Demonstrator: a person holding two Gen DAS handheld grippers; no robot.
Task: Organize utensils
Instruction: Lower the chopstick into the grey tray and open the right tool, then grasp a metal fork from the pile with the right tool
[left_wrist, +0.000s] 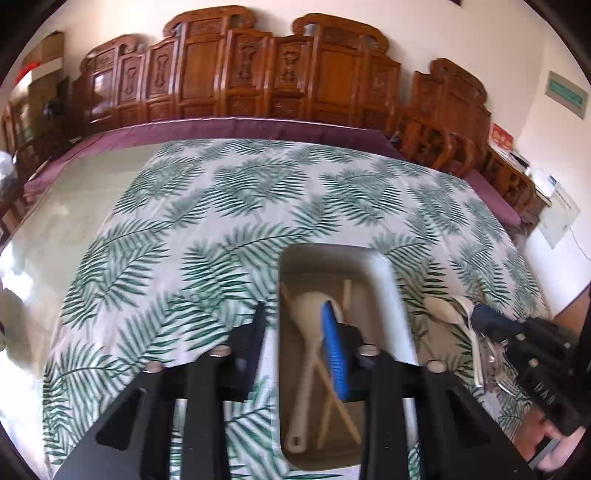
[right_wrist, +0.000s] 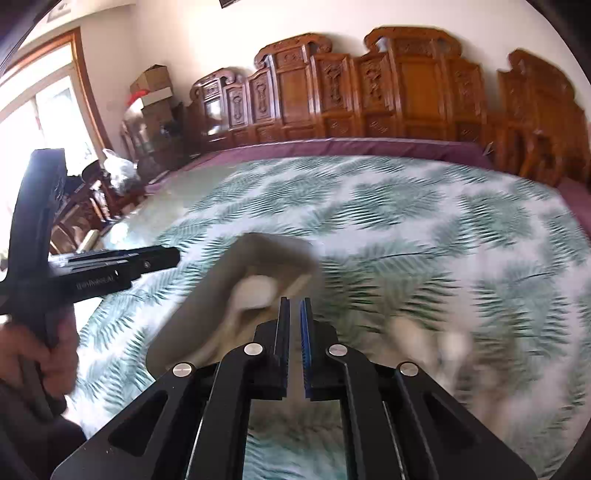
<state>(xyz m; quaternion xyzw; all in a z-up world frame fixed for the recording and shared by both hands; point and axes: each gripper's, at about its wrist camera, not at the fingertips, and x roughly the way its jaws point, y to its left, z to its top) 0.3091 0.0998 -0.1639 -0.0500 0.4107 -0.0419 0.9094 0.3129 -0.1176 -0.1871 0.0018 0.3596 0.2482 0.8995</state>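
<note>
A beige tray (left_wrist: 384, 273) lies on the leaf-print cloth; inside it are a white spoon (left_wrist: 310, 332) and wooden chopsticks (left_wrist: 332, 410). My left gripper (left_wrist: 295, 325) is open, its fingers straddling the tray's left wall. In the left wrist view my right gripper (left_wrist: 495, 328) is at the right, over a white spoon (left_wrist: 439, 306) and metal utensils (left_wrist: 498, 369) on the cloth. In the blurred right wrist view my right gripper (right_wrist: 294, 306) is shut with nothing seen between the pads, just right of the tray (right_wrist: 207, 295) with its spoon (right_wrist: 255, 291). The left gripper's body (right_wrist: 122, 266) shows at the left.
The cloth (left_wrist: 258, 192) covers a glass-topped table with a purple border (left_wrist: 236, 125). Carved wooden chairs (left_wrist: 295, 74) line the far side. Blurred pale utensils (right_wrist: 436, 343) lie on the cloth at the right of the right wrist view.
</note>
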